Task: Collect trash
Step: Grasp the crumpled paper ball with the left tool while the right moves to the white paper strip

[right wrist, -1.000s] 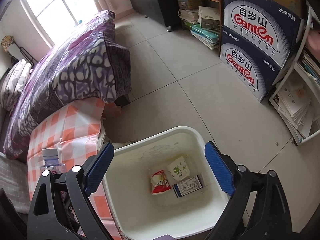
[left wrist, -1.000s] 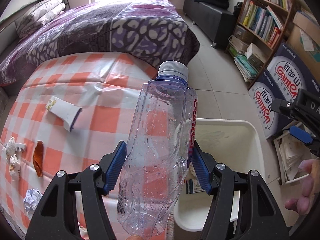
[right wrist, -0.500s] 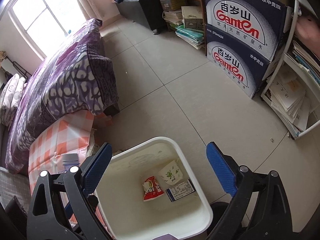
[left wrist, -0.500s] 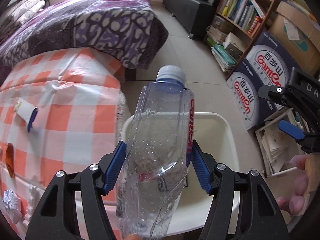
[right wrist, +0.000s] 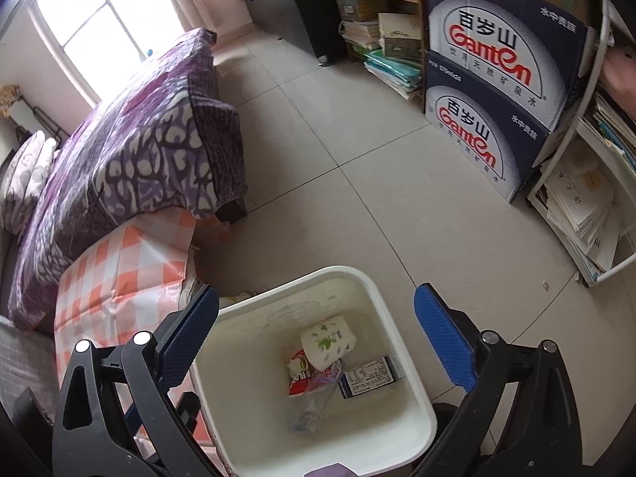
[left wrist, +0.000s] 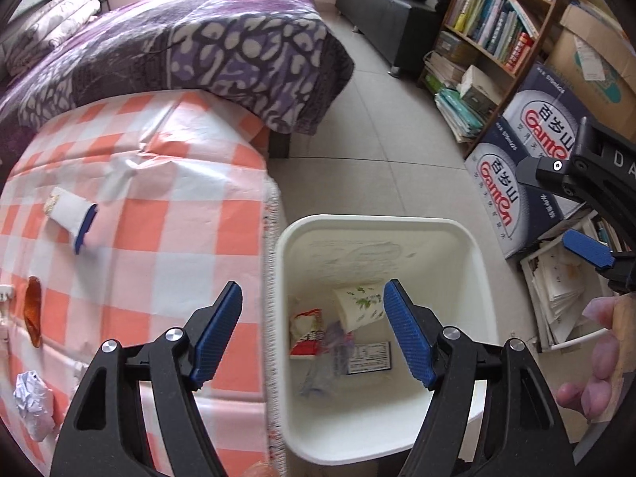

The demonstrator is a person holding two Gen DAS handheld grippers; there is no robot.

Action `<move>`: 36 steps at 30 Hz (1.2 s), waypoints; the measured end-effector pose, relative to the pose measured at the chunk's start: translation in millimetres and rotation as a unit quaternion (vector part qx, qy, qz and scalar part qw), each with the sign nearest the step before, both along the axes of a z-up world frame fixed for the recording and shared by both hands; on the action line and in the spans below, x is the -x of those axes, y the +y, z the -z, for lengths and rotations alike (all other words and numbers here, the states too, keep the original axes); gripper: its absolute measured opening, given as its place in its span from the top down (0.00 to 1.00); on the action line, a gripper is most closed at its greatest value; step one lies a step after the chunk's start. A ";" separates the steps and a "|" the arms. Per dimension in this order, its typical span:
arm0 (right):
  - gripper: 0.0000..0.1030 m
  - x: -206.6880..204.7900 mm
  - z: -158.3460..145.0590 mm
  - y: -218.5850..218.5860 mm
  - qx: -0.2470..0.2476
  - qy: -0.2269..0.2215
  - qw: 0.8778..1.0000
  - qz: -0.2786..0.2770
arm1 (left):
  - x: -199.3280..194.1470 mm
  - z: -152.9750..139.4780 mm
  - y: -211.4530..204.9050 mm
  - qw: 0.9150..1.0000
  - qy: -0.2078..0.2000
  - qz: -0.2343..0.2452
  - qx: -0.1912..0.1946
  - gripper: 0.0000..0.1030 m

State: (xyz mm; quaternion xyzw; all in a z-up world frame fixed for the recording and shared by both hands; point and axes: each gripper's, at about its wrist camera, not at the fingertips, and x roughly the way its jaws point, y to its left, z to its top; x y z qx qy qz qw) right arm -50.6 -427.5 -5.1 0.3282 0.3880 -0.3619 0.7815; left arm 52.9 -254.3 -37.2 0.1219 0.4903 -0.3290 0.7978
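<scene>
A white trash bin (left wrist: 381, 224) stands on the floor beside the checked table. Inside lie a clear plastic bottle (left wrist: 328, 361), a paper cup (left wrist: 357, 306), a red wrapper (left wrist: 304, 330) and a small carton (left wrist: 367, 361). My left gripper (left wrist: 314, 332) is open and empty above the bin's left side. My right gripper (right wrist: 318, 342) is open and empty above the bin (right wrist: 401, 334), with the bottle (right wrist: 318, 397) below it. On the table lie a white and blue wrapper (left wrist: 71, 216), an orange peel (left wrist: 32, 316) and crumpled paper (left wrist: 33, 405).
The orange checked tablecloth (left wrist: 159, 214) hangs at the bin's left. A purple bed (left wrist: 198, 51) lies behind. Ganten water boxes (right wrist: 497, 91), a bookshelf (left wrist: 497, 28) and a white rack of papers (right wrist: 584, 206) line the right side. Grey tiled floor (right wrist: 357, 159) lies beyond the bin.
My left gripper carried the bottle from over the table to over the bin, opened and let it go. The bottle now lies in the bin. My right gripper stayed open.
</scene>
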 end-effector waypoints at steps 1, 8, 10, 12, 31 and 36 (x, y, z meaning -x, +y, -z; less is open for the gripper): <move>0.08 -3.5 0.4 4.1 0.004 0.003 1.000 -0.006 | -1.9 -0.7 5.4 1.000 -0.003 -0.005 -0.003 0.30; 0.07 -28.8 5.0 33.9 0.022 0.024 0.998 -0.048 | -18.2 1.0 47.2 0.998 -0.014 -0.039 -0.040 0.28; 0.07 -36.0 7.9 42.3 0.018 0.029 0.998 -0.061 | -24.6 2.5 62.8 0.997 -0.016 -0.055 -0.055 0.28; 0.07 -42.3 10.4 51.4 0.017 0.033 0.997 -0.072 | -30.5 3.7 76.7 0.995 -0.017 -0.072 -0.072 0.28; 0.07 -105.5 30.0 147.9 0.007 0.061 0.979 -0.195 | -75.2 26.4 256.3 0.963 0.053 -0.191 -0.180 0.28; 0.07 -119.3 36.6 172.2 0.013 0.069 0.972 -0.225 | -80.5 41.8 281.4 0.962 0.104 -0.196 -0.161 0.28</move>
